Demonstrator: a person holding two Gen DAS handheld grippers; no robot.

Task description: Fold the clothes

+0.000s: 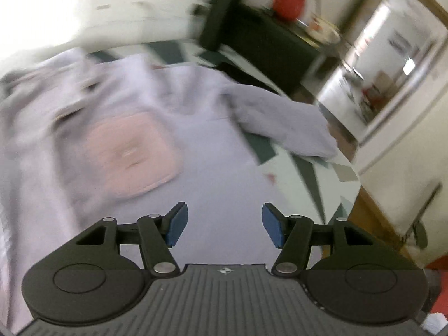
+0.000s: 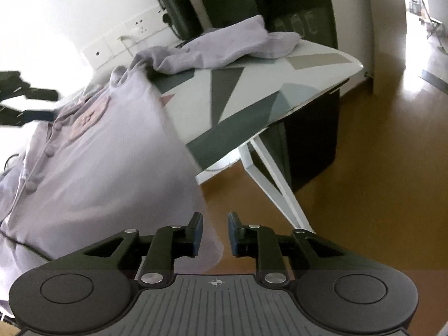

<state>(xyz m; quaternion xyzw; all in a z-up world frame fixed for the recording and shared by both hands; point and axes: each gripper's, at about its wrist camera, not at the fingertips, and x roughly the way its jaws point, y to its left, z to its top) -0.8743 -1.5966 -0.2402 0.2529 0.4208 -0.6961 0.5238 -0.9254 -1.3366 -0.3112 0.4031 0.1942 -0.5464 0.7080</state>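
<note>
Left claw: jaws spread wide, nothing between the blue pads, tilted down over the lilac garment. Cloth directly under and ahead of the tips; contact not discernible. Pink chest patch ahead-left, one sleeve ahead-right, flopped across the patterned surface. View heavily motion-blurred.

Right claw: jaws partly parted, narrow gap, hem corner of the same garment hanging between the pads; pads not visibly pressed on it. Claw off the surface edge, above the brown floor. Garment body up-left, draped over the near edge; button row far left. Sleeve bunched far ahead on the surface. Other claw at the left border, blurred.
</note>
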